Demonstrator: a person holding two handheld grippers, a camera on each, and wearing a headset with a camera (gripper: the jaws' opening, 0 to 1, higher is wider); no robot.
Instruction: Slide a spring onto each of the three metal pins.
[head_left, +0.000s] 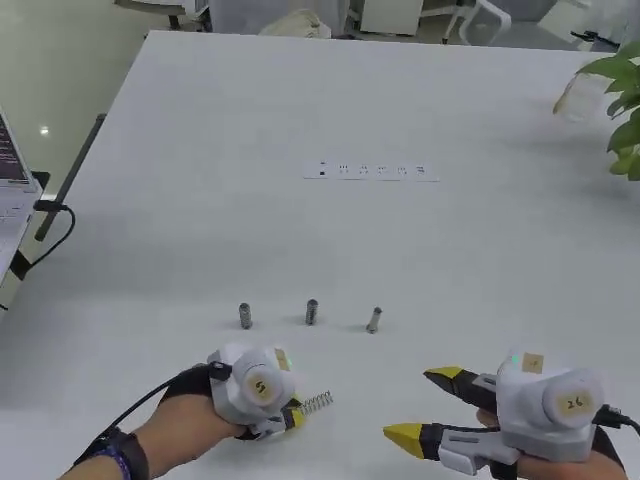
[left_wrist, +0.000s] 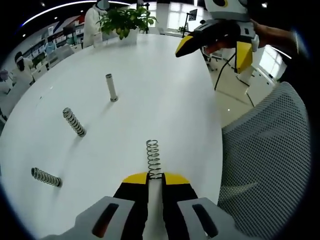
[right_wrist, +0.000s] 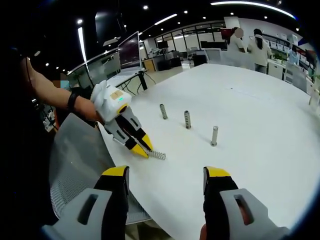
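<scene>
Three metal pins stand in a row on the white table. The left pin (head_left: 245, 316) and the middle pin (head_left: 311, 312) each carry a spring; the right pin (head_left: 374, 320) is bare. My left gripper (head_left: 293, 417) is shut on one end of a loose spring (head_left: 317, 402), which sticks out ahead of the yellow tips (left_wrist: 154, 161). It hovers near the table's front edge, short of the pins. My right gripper (head_left: 427, 407) is open and holds nothing, to the right of the bare pin (right_wrist: 214, 135).
A power socket strip (head_left: 370, 171) is set into the table's middle. A laptop and cable (head_left: 30, 220) sit at the left edge, a plant (head_left: 620, 95) at the far right. A mesh chair (left_wrist: 270, 165) is close behind the table edge. People stand in the background.
</scene>
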